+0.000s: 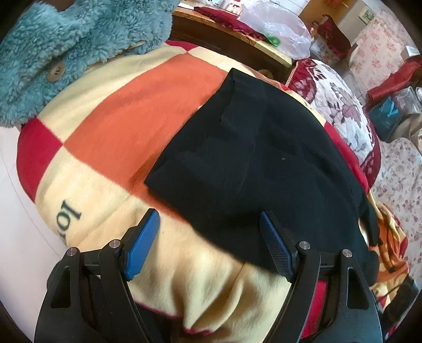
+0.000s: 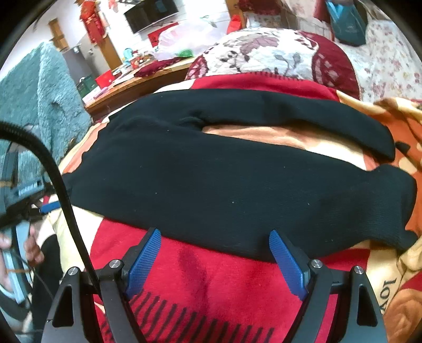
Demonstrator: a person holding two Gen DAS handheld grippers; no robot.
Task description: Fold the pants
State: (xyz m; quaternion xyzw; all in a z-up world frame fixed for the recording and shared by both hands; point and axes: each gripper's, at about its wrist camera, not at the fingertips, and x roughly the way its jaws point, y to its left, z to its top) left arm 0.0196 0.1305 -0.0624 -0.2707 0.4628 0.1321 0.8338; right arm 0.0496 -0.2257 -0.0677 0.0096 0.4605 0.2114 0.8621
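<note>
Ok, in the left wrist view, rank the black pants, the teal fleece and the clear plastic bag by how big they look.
1. Pants, largest.
2. Fleece, cropped by the frame, so partly unseen.
3. Bag, smallest, though it lies farthest from the camera, so its true size is unsure.

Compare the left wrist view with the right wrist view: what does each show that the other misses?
Only the left wrist view shows the button on the blue fleece coat and the waist end of the black pants lying flat. Only the right wrist view shows both pant legs spread apart, with blanket visible between them, plus a wall-mounted screen and a black cable. Both show the pants on the checked blanket, the floral cushion, and an open, empty hand-held gripper: left, right.
</note>
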